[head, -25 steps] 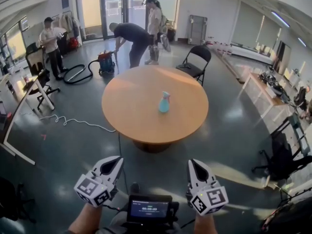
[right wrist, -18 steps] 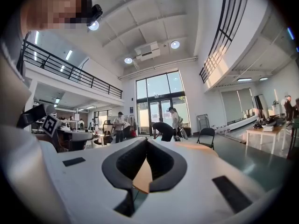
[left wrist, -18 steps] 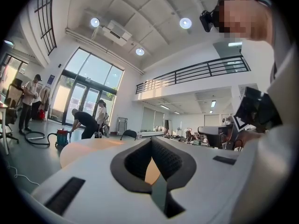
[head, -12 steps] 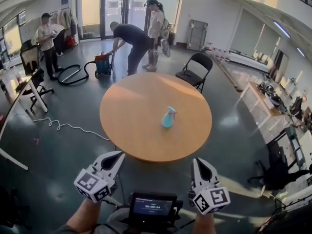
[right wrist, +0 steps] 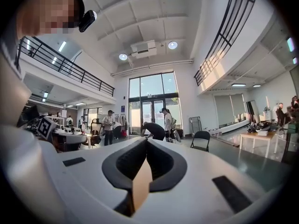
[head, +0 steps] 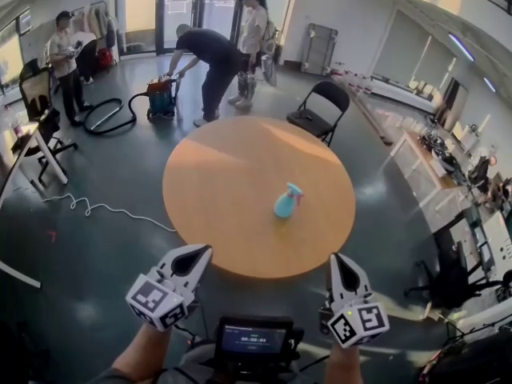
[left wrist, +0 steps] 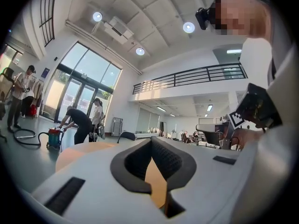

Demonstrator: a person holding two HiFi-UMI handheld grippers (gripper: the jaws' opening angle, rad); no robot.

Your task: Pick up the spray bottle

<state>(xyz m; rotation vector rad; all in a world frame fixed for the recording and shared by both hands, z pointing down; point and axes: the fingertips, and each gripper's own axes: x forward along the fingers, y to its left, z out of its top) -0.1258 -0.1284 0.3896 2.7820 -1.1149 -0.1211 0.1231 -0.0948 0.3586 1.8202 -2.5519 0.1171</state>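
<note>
Currently both tools sit low at the near side of the head view, one in each hand, marker cubes facing the camera. Left tool (head: pixel 202 252): jaws pressed together, nothing between them, only a sliver of orange-brown surface showing through the slit in its own view. Right tool (head: pixel 339 260): same, jaws closed flat on each other, empty. Both point level toward the far side, tips about at the near rim of the worktop (head: pixel 224 174).

Spray bottle (head: pixel 286 202): light blue, upright on the round wooden worktop, right of centre, toward the near-right part. Well apart from both tools, closer to the right one. Nothing else on the worktop.

A small screen (head: pixel 255 340) sits between the two hands at the near edge. A black folding chair (head: pixel 322 106) stands just beyond the worktop's far-right side. Far left: a vacuum cleaner (head: pixel 161 100) with a black hose on the floor and a bending person (head: pixel 204 54) at it, another person (head: pixel 254 24) standing beside. A white cable (head: pixel 104 208) lies on the floor left of the worktop.
</note>
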